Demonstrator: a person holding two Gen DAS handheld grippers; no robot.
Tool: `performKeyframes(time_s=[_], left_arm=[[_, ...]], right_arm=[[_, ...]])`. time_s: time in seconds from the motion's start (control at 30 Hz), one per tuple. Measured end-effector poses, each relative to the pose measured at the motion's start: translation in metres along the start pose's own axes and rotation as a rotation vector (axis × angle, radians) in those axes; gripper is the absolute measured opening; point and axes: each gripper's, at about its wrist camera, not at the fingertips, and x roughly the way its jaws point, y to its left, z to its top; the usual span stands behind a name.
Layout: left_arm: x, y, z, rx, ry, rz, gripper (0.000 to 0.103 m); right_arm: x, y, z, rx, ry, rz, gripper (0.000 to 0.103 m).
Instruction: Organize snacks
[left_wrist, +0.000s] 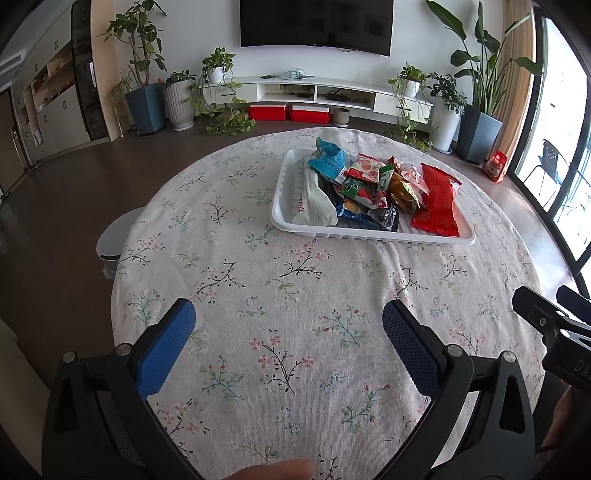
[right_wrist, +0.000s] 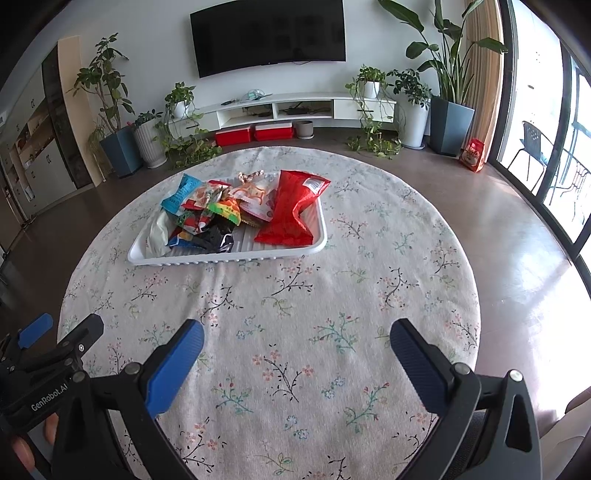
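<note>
A white plastic tray sits on the far half of a round table; it also shows in the right wrist view. It holds a pile of snack packets: a big red bag, a blue packet, a white packet and several small colourful ones. My left gripper is open and empty above the near tablecloth. My right gripper is open and empty too, well short of the tray.
The table has a floral cloth. A white bin stands by its left edge. Beyond are potted plants, a white TV bench, red boxes and a red bag on the floor by the window.
</note>
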Motion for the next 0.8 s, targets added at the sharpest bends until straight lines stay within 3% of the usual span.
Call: performKeyframes(time_s=[0.8], left_arm=[[0.0002,-0.0007,-0.0005,0.001,0.000,-0.001,0.103]], right_arm=[[-0.0001,-0.0009,-0.0003,0.001,0.008,-0.001,0.103]])
